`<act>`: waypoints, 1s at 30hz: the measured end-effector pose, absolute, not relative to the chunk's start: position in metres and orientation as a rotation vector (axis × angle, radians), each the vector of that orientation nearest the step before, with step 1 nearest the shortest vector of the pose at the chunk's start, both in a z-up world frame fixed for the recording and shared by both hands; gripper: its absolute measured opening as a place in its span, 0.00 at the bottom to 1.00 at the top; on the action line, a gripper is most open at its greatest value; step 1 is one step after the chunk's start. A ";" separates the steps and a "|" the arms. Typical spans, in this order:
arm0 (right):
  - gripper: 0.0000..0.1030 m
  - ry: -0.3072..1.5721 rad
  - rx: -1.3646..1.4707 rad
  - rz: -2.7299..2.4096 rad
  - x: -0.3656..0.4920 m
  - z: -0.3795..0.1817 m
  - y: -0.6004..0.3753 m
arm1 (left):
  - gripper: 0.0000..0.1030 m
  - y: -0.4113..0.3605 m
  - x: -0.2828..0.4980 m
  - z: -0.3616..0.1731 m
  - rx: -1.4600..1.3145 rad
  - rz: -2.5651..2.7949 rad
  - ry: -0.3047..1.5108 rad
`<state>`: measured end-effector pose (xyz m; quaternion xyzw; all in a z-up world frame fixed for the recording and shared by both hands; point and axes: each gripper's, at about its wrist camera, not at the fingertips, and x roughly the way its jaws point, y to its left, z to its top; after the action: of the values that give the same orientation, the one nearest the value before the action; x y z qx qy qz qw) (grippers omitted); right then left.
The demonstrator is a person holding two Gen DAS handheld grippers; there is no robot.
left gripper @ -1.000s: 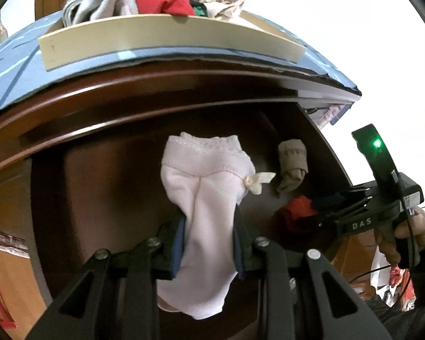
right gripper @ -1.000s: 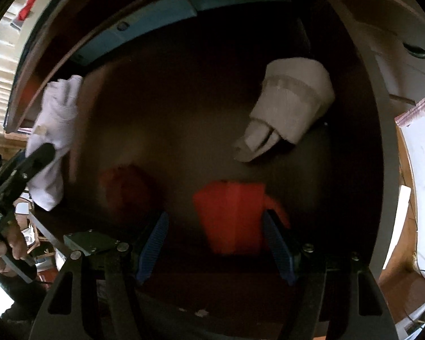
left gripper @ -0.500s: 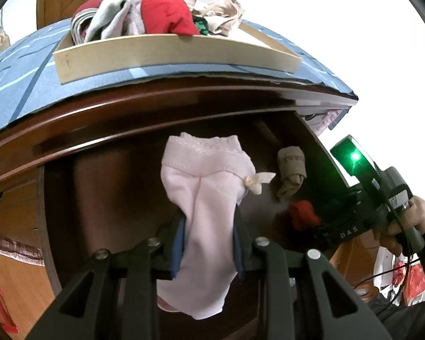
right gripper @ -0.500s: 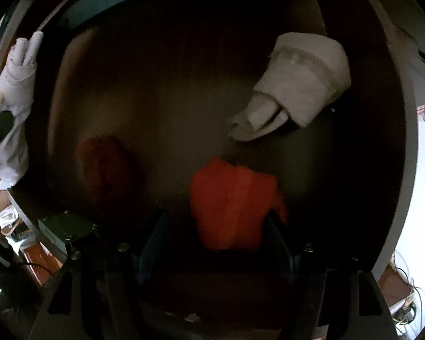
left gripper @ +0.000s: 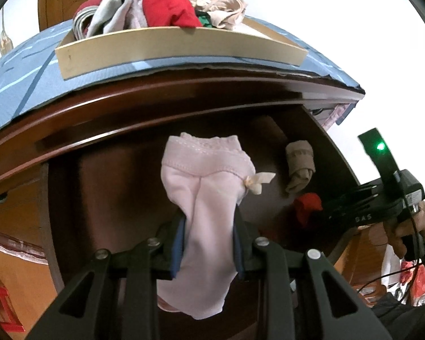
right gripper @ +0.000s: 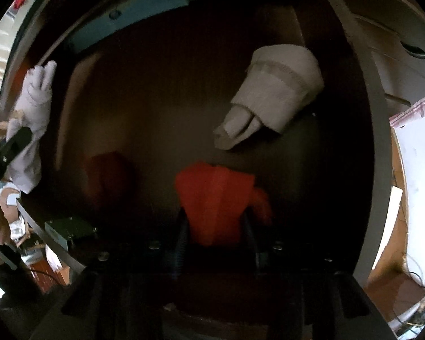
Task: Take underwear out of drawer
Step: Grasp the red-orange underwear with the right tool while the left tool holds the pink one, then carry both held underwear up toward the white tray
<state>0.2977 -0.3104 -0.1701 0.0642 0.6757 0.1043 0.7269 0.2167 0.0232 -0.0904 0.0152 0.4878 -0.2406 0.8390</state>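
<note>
My left gripper [left gripper: 208, 243] is shut on pale pink underwear [left gripper: 209, 187] with a small bow, holding it up over the open dark wooden drawer [left gripper: 104, 187]. My right gripper [right gripper: 216, 232] is inside the drawer, shut on red underwear [right gripper: 215, 195]; it also shows in the left wrist view [left gripper: 307, 205]. A rolled beige piece [right gripper: 274, 104] lies at the drawer's far right, also visible in the left wrist view [left gripper: 300, 165]. The pink underwear shows at the left edge of the right wrist view [right gripper: 32, 119].
A shallow wooden tray [left gripper: 178, 45] heaped with red, grey and beige garments sits on the blue mat [left gripper: 19, 79] on the dresser top. A dim red reflection [right gripper: 107, 175] shows on the drawer floor. The drawer's right wall [right gripper: 374, 130] is close.
My right gripper has closed on the red underwear, which now sits bunched between its fingers. My left gripper has risen slightly with the pink underwear; more of the tray shows.
</note>
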 end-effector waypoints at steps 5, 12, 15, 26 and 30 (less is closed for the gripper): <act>0.33 1.397 0.193 0.241 0.291 -0.158 -0.317 | 0.26 0.021 0.214 -0.088 0.049 -0.493 1.027; 0.32 1.286 0.264 0.282 0.267 -0.137 -0.318 | 0.26 0.012 0.209 -0.082 0.087 -0.474 1.008; 0.31 1.239 0.301 0.291 0.263 -0.129 -0.319 | 0.26 0.009 0.206 -0.080 0.098 -0.473 1.001; 0.31 1.109 0.351 0.360 0.249 -0.073 -0.309 | 0.26 0.001 0.196 -0.065 0.103 -0.493 0.970; 0.31 1.070 0.353 0.379 0.245 -0.058 -0.310 | 0.26 -0.004 0.194 -0.060 0.107 -0.503 0.960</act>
<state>0.2448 -0.3096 -0.0578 0.1661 0.5041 0.1785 0.8285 0.1937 -0.0038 -0.0603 0.0511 0.4565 -0.2394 0.8554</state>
